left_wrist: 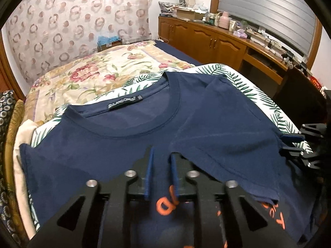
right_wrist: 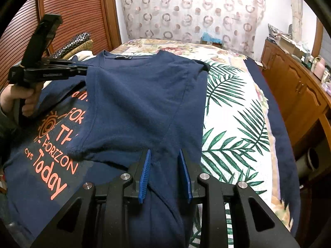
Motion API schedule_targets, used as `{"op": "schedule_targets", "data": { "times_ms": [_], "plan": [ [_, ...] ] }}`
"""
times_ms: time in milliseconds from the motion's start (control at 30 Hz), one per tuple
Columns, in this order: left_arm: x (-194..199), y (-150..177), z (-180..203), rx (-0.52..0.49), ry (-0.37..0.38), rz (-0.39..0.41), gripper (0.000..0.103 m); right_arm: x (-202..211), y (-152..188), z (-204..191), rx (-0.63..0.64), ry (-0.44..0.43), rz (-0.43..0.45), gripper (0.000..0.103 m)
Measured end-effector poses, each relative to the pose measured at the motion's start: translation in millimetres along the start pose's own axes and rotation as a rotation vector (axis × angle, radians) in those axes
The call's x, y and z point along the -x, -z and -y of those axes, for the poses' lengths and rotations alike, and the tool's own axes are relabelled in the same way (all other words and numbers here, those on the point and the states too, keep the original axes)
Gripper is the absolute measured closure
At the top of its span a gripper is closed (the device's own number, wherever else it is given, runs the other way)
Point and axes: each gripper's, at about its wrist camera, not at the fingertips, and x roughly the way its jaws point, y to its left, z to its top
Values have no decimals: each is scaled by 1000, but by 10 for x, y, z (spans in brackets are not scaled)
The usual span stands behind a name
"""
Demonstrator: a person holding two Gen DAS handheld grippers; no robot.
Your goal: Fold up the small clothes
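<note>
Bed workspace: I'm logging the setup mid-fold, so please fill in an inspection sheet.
Surface: leaf-print cover spread over a floral bedspread.
Job's things: navy T-shirt, print side up, one sleeve side folded inward over the print.
Clutter: patterned cushions piled at the bed's edge.
Grippers: left gripper jaws apart above the shirt; right gripper jaws apart over the folded side.
Cables: nothing seen on the bed.
Surroundings: wooden cabinets with a cluttered top; ring-pattern curtain.
</note>
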Motion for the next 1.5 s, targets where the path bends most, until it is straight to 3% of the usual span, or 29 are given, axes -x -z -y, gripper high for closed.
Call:
{"op": "schedule_targets", "data": {
  "times_ms": [100, 433, 500, 567, 633, 767, 967, 1200, 1500],
  "plan": [
    [107, 67, -55, 3, 14, -1, 62, -5, 1, 1, 0, -4, -1, 72],
    [511, 260, -491, 49, -36, 21, 57, -11, -10, -6, 5, -3, -2, 70],
    [599, 256, -607, 66, -57, 42, 32, -11, -24, -17, 15, 4, -10, 70],
    [679, 232, -726, 78, -85, 71, 27, 0, -77, -23, 32, 8, -11, 70],
    [728, 195, -855, 89, -107, 84, 27, 20, -171, -21, 47, 4, 3, 68],
    [733, 143, -1071, 112, -179, 88, 27, -7, -424, 48, 62, 7, 29, 53],
    [582, 62, -1263, 115, -238, 49, 29, -308, -737, 190, 75, 26, 31, 53],
    [301, -74, -1365, 117, -258, -30, 47, -831, -1006, 400, 62, 13, -9, 52],
    [-1, -97, -1551, 135, -288, -134, 57, -1111, -1165, 418, 85, 7, -12, 50]
  ]
}}
